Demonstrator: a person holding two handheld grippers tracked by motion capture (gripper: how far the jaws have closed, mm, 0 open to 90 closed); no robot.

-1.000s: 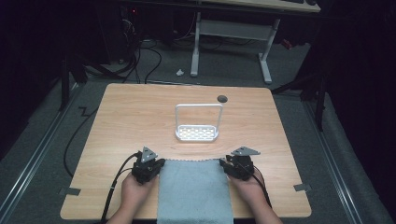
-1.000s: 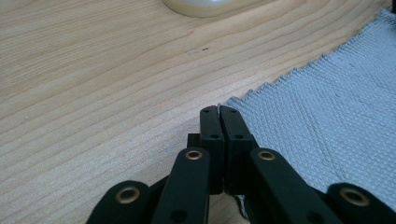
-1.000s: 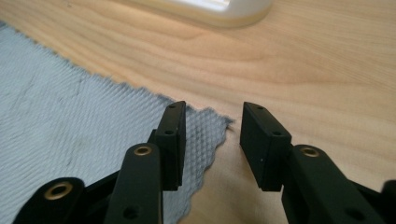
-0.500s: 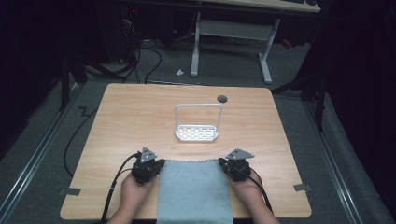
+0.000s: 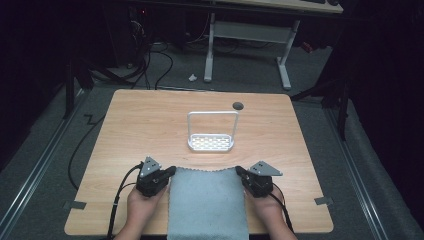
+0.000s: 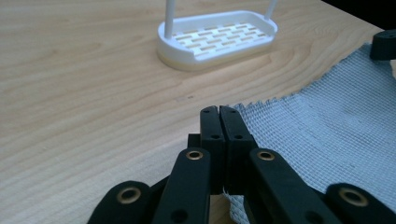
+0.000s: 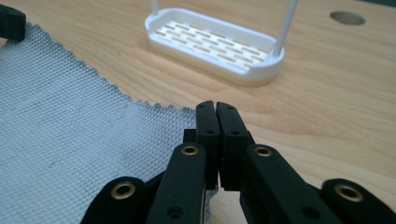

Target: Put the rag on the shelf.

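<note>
While both far corners are pinched, cloth status is as follows:

Cloth: grey towel (image 5: 207,202) lies flat at 6 o'clock on table (image 5: 150,125), near edge hanging over the person's side; zigzag far edge runs 9-to-3 o'clock; long axis runs 12-to-6.

Left corner: left gripper (image 5: 169,173) sits at 9 o'clock of the far edge; jaws clenched on the towel's far-left corner, fabric seen passing under the closed jaws in left gripper view (image 6: 219,114).

Right corner: right gripper (image 5: 239,172) sits at 3 o'clock of the far edge; jaws clenched on far-right corner, per right gripper view (image 7: 215,109).

Key relation: towel body lies toward 6 o'clock from both tools, i.e. behind the jaw tips; both grippers equally near, one per corner, so far edge is held taut btwn them. Est. next move: lift or carry both corners together, kept level so the edge stays straight.

Rack: white slotted tray w/ wire hoop (image 5: 211,142) stands at 12 o'clock of the towel, near but apart from its far edge.

Hole: dark grommet (image 5: 238,105) further out, approx. 1 o'clock.

Change vs 0.5 s ago: no clear shift; grippers and towel sit in the same places, grip unchanged.
</note>
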